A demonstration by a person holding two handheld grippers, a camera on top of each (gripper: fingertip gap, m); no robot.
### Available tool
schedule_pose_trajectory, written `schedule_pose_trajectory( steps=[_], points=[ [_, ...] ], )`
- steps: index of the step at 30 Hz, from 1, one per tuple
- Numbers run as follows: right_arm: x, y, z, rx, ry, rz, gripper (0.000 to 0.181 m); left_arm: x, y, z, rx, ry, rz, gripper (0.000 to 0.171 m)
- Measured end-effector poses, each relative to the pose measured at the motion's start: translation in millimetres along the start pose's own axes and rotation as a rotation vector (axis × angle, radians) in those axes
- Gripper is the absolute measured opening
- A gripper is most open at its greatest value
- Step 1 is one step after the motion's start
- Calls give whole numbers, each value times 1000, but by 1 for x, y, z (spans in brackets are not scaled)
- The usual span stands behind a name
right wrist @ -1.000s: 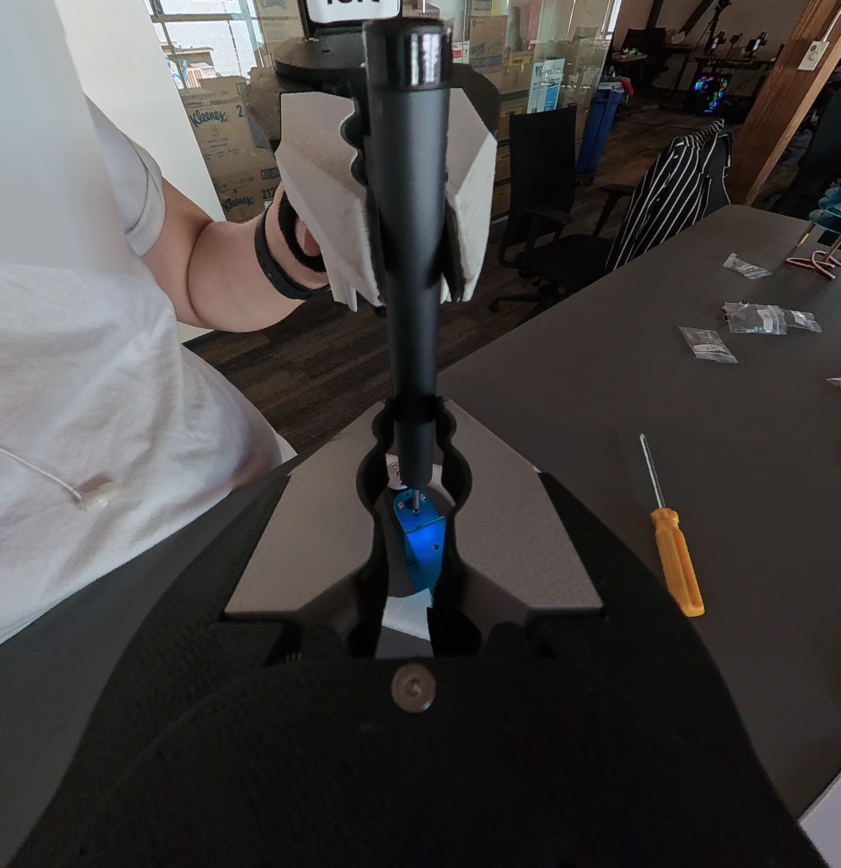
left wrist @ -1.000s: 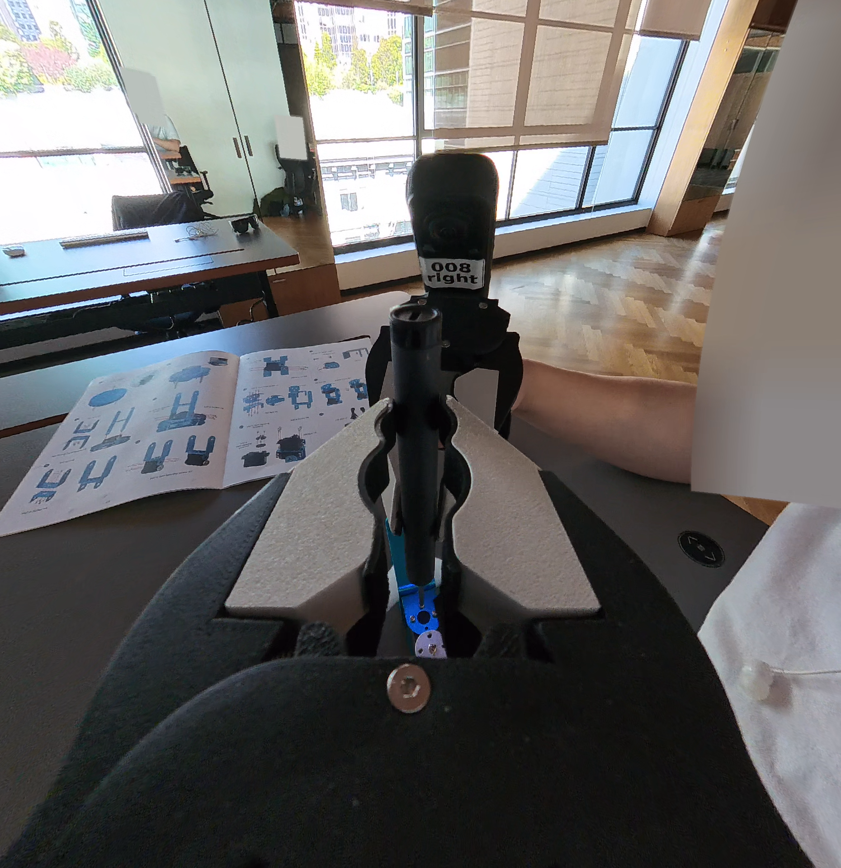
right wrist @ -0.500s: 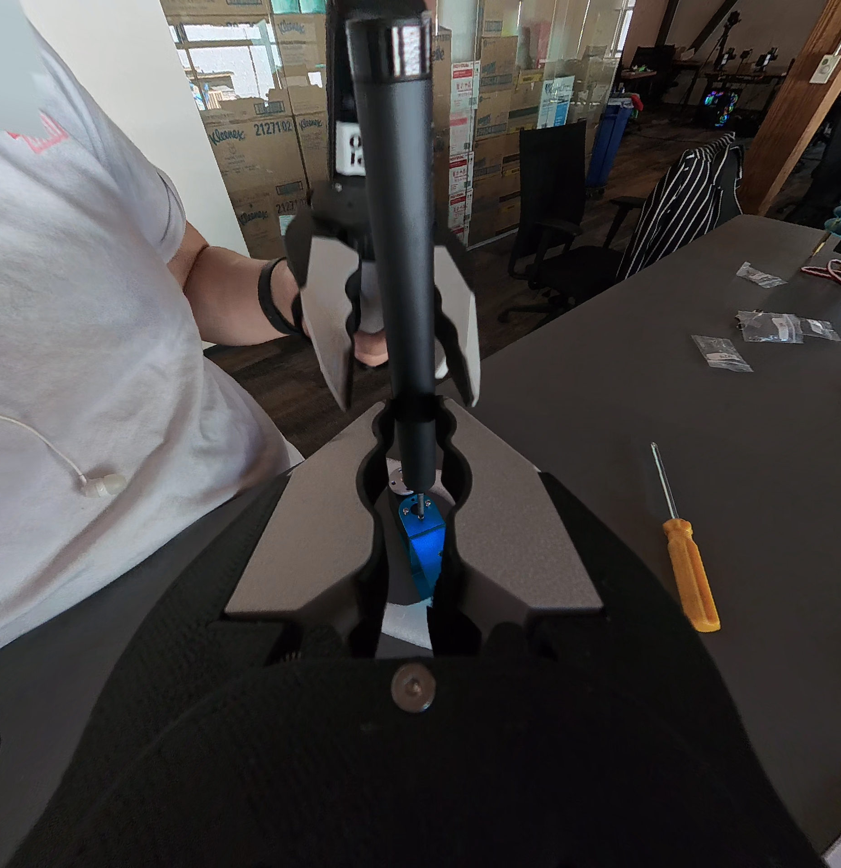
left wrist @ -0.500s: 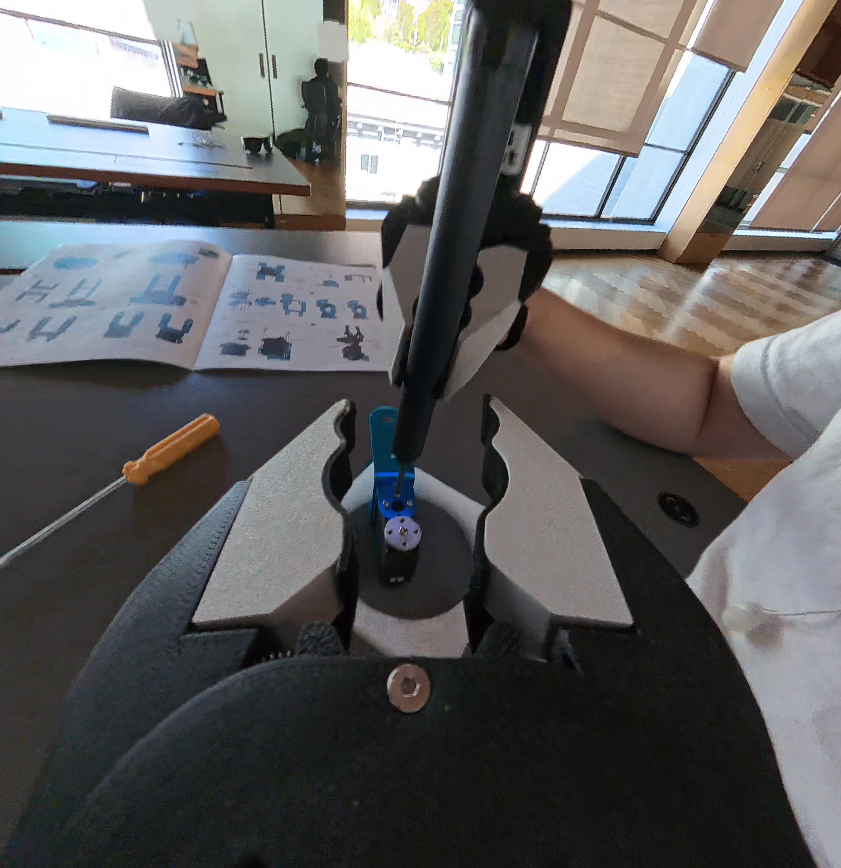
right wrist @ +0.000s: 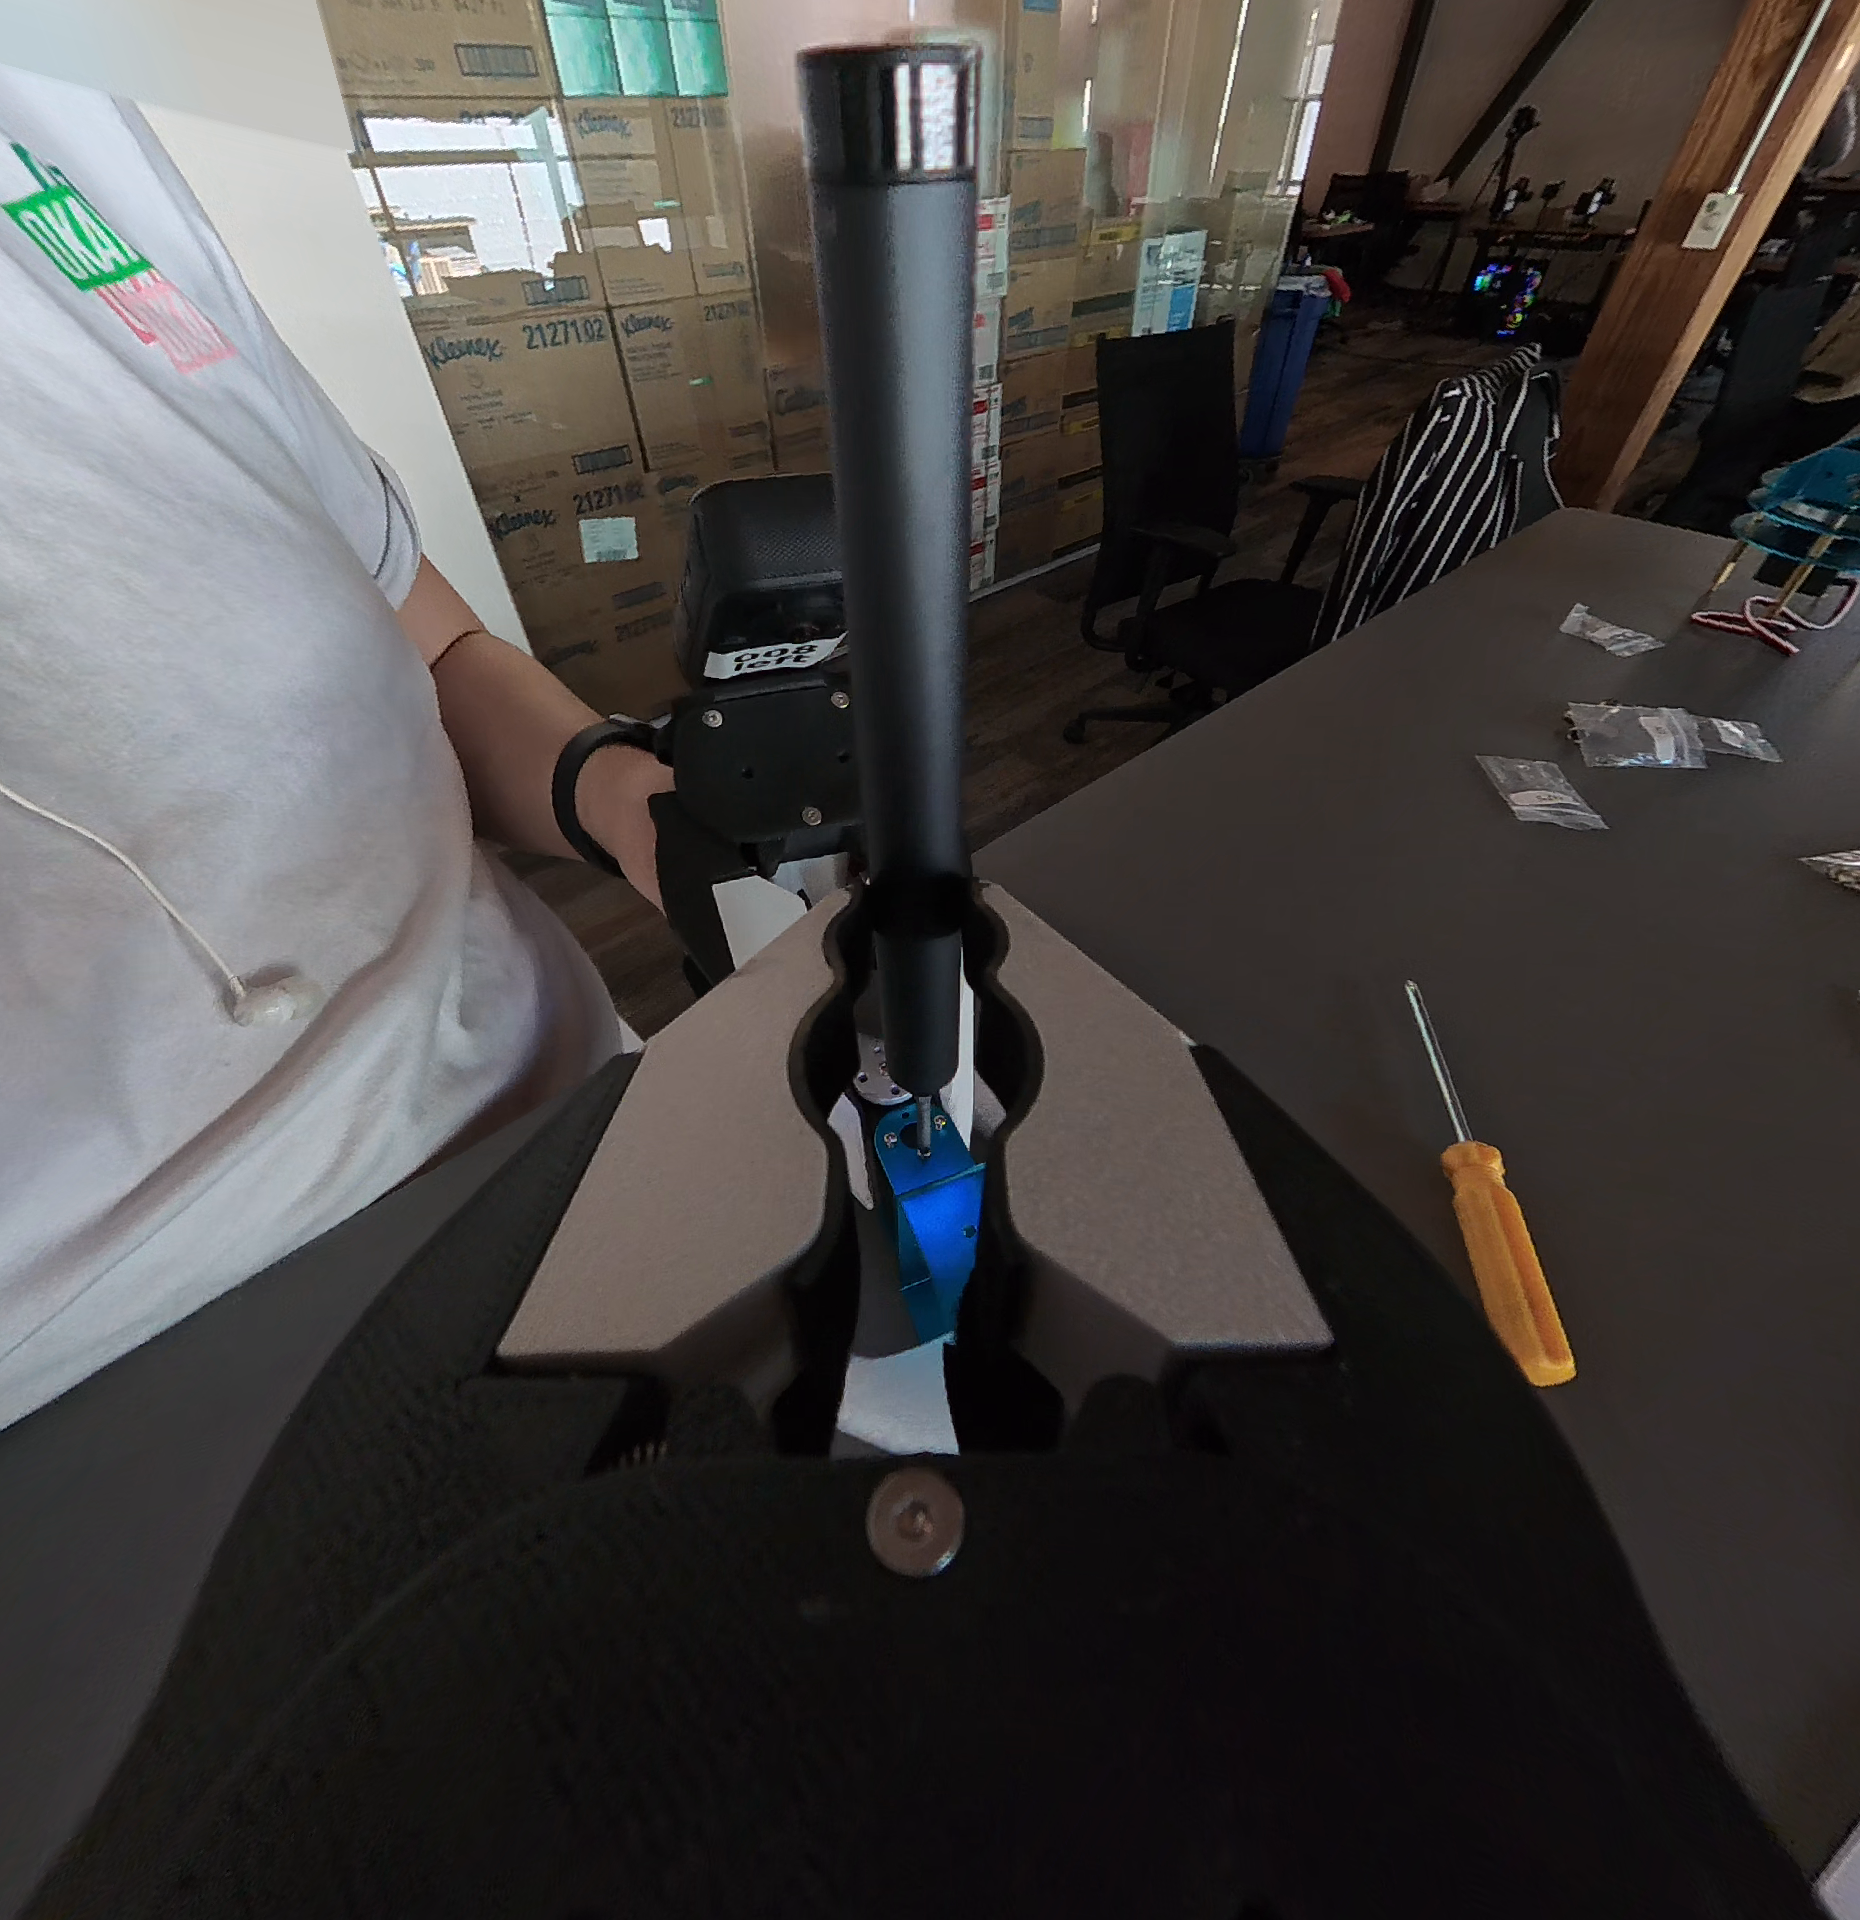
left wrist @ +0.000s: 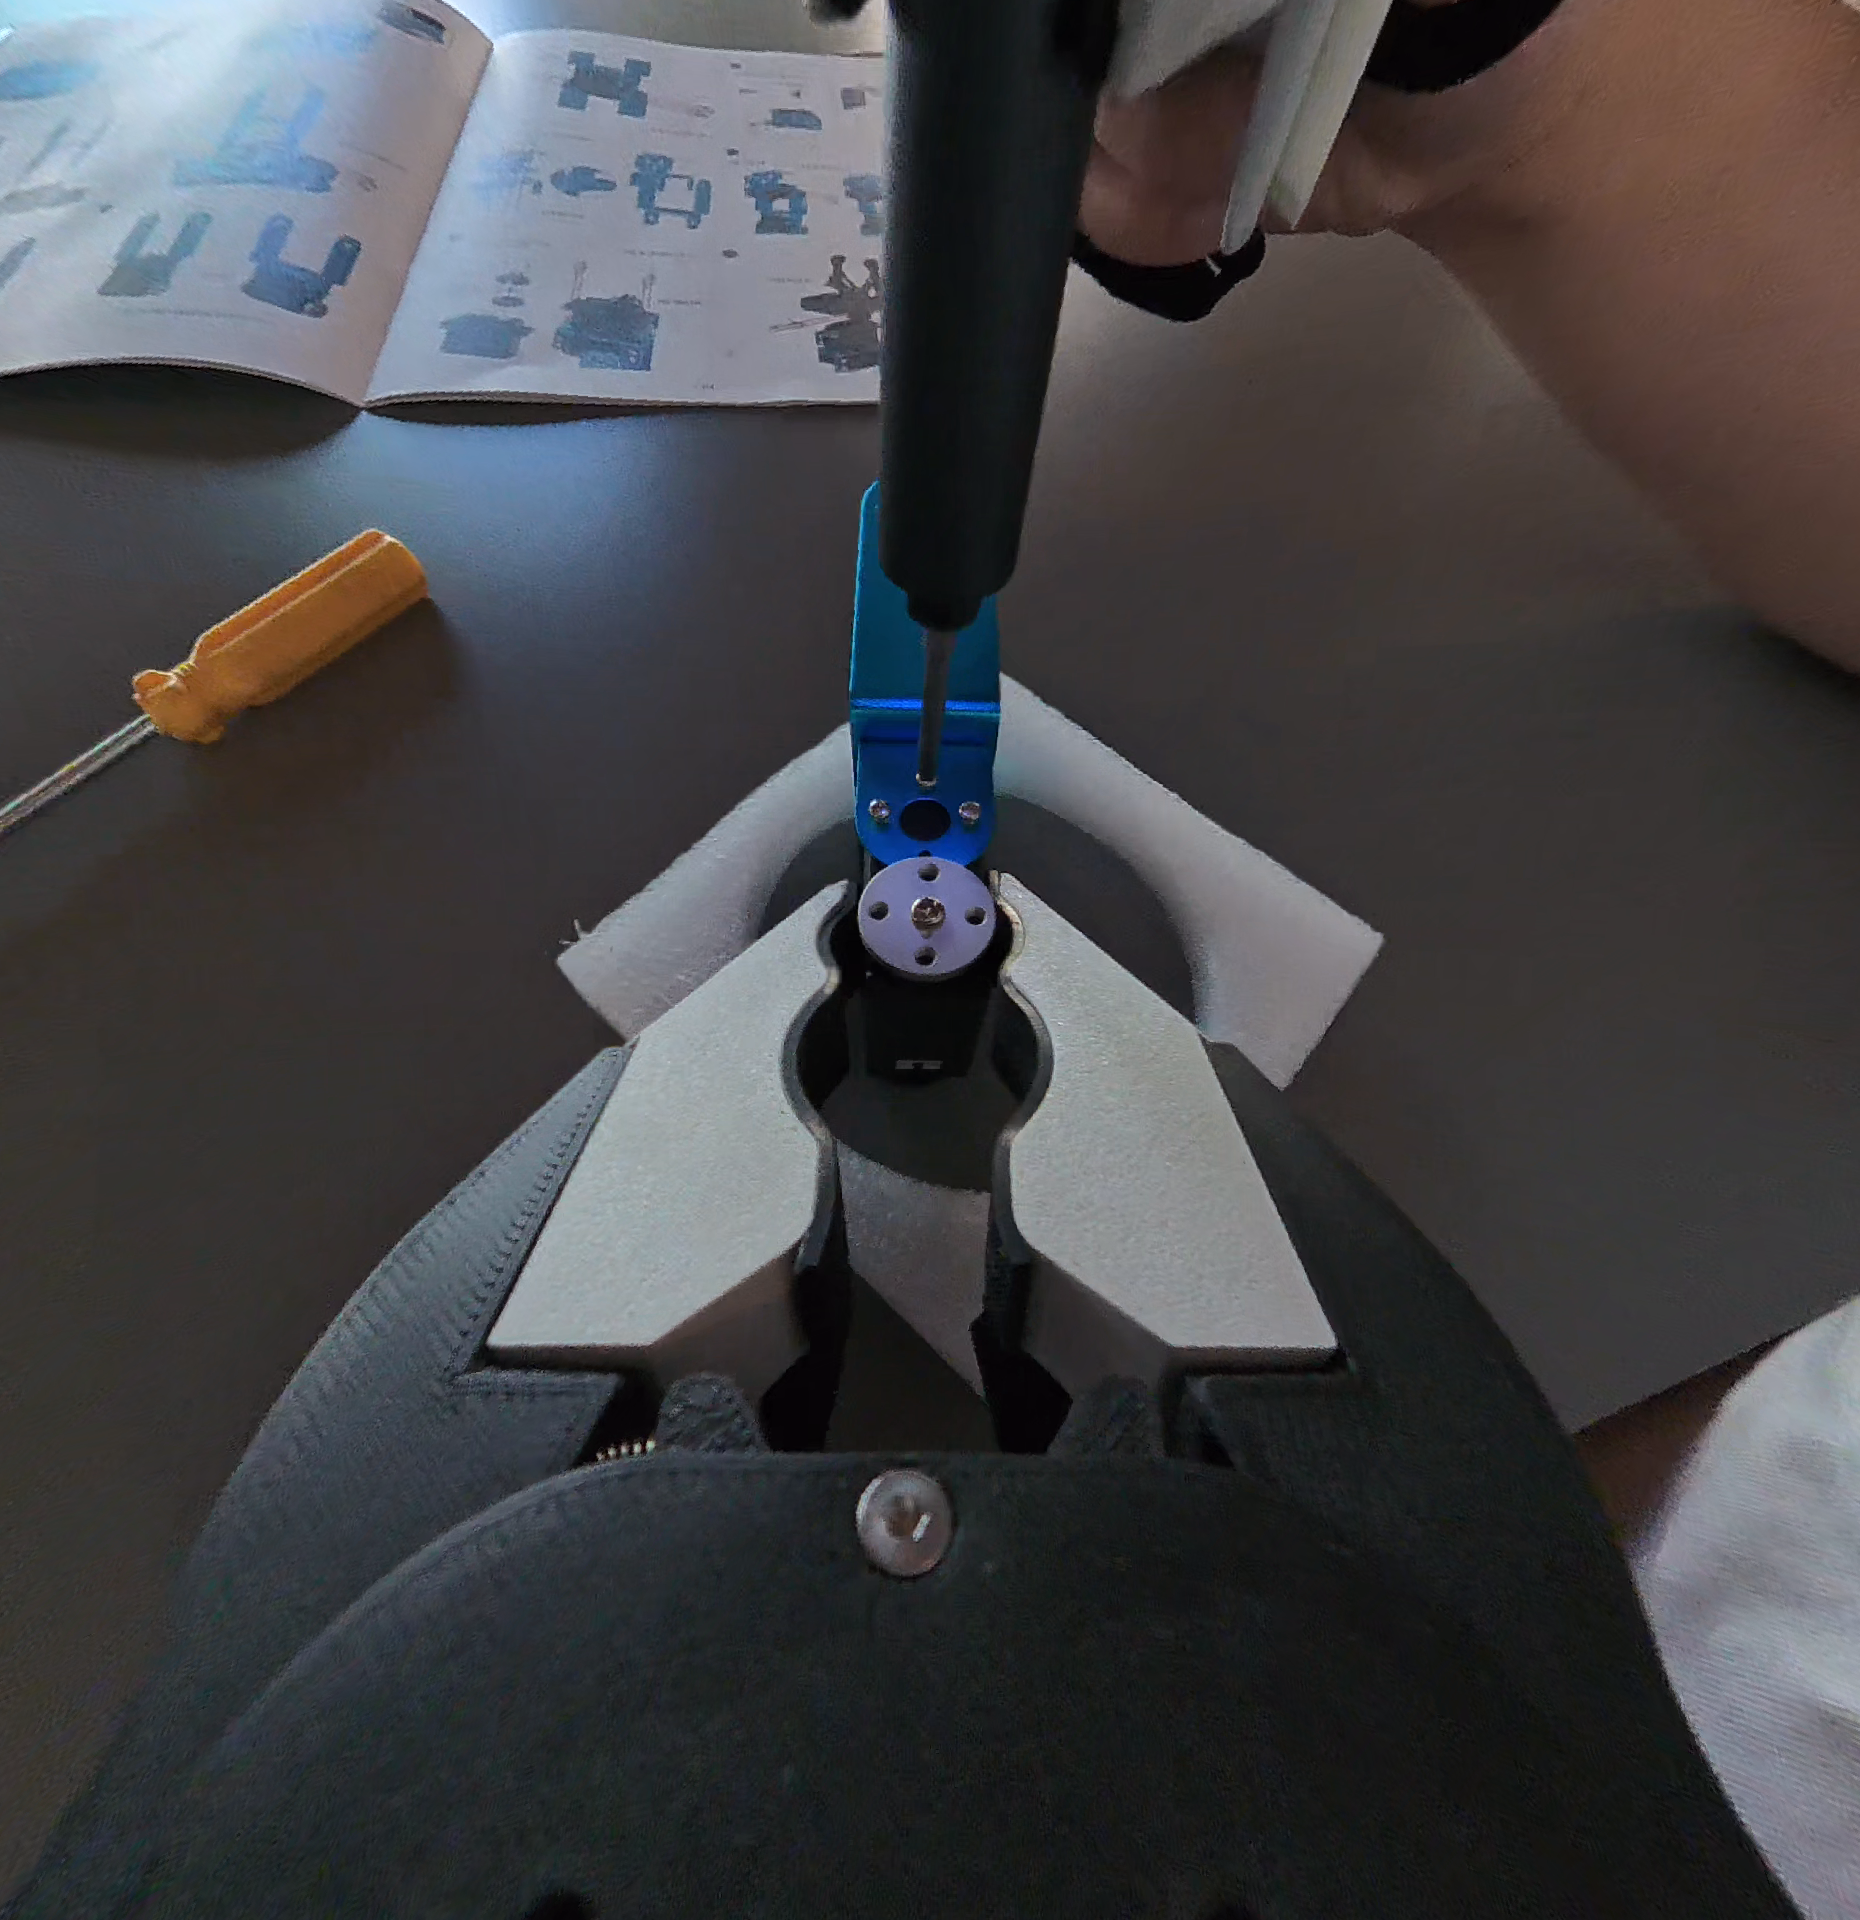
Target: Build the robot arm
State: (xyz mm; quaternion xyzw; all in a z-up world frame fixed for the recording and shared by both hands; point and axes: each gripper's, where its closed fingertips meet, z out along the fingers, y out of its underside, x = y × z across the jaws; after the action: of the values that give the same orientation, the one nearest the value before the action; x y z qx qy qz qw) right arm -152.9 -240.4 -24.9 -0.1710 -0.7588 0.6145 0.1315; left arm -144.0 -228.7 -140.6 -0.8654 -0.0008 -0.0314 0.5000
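Observation:
My right gripper is shut on a black electric screwdriver and holds it upright. Its bit rests on a screw in a blue metal bracket, which also shows in the right wrist view. The bracket sits on a black servo with a round silver horn. My left gripper is shut on the servo, fingertips at either side of the horn. It also shows in the right wrist view, behind the screwdriver. The servo stands on a white foam pad.
An orange-handled screwdriver lies on the dark table, also seen in the right wrist view. An open instruction booklet lies farther back. Small plastic bags lie at the far right. A person in a white shirt stands close. The grippers' ends are close to 11 cm from one another.
My left gripper let go of the screwdriver shaft, opened, came down and shut on the servo. My right gripper kept the screwdriver with its bit on the bracket.

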Motion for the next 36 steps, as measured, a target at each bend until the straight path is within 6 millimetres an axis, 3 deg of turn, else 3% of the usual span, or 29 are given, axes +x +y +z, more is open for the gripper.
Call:
schedule_pose_trajectory(
  steps=[7, 13, 22, 28, 36],
  points=[
    [9, -18, -10, 60, 121, 6, 16, -8, 1, -1, -53, 63, 34, 21],
    [16, -41, -32, 163, 299, 18, 16, -13, 0, -4, -79, 164, 40, 22],
    [16, -40, -69, 243, 601, 80, 16, -30, -8, -17, -92, 332, 22, 21],
    [13, -35, -69, 259, 714, 83, 16, -36, -20, -24, -64, 459, -18, 21],
    [12, -30, -57, 265, 687, 117, 16, -62, -26, -41, -111, 481, -59, 21]
  ],
)
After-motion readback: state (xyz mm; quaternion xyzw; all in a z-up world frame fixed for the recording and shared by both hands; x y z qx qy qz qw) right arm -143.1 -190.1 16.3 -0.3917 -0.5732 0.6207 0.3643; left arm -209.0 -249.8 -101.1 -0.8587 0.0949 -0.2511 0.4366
